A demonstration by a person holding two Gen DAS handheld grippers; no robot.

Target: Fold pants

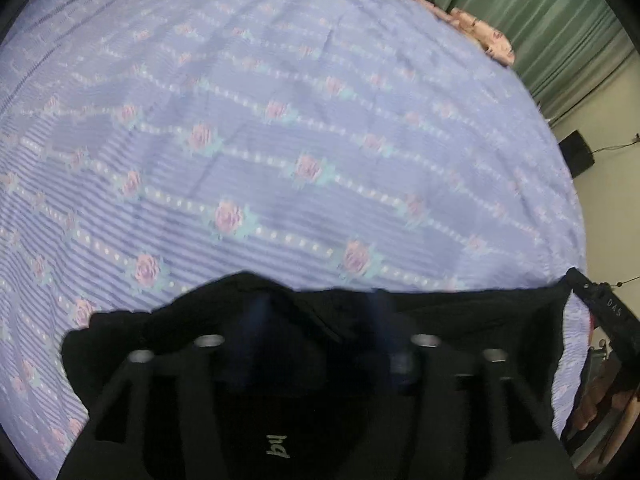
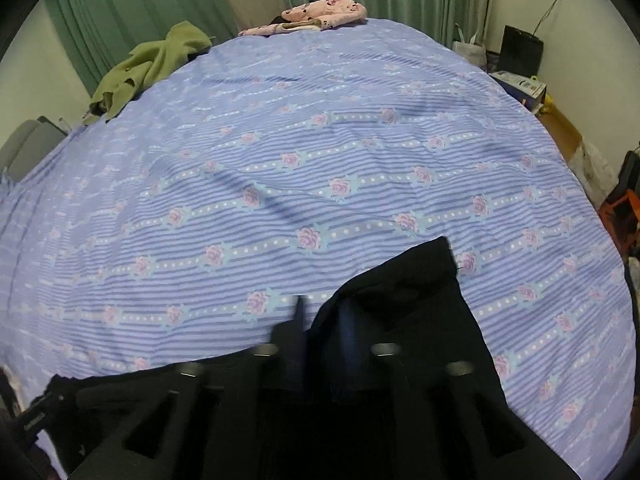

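The black pants (image 1: 248, 320) hang over my left gripper (image 1: 320, 312) at the bottom of the left wrist view; their cloth covers the fingertips, and the blurred fingers look wide apart. The cloth stretches right to my right gripper's body (image 1: 604, 308). In the right wrist view my right gripper (image 2: 324, 316) is shut on a fold of the black pants (image 2: 404, 292), whose corner sticks up over the bed. The pants are lifted above the purple floral bedsheet (image 1: 280, 120), also in the right wrist view (image 2: 280, 160).
A green garment (image 2: 148, 64) lies at the bed's far left corner and a pink patterned garment (image 2: 324, 12) at the far edge. Green curtains (image 2: 140, 4) hang behind. Boxes and bags (image 2: 520, 80) stand on the floor right of the bed.
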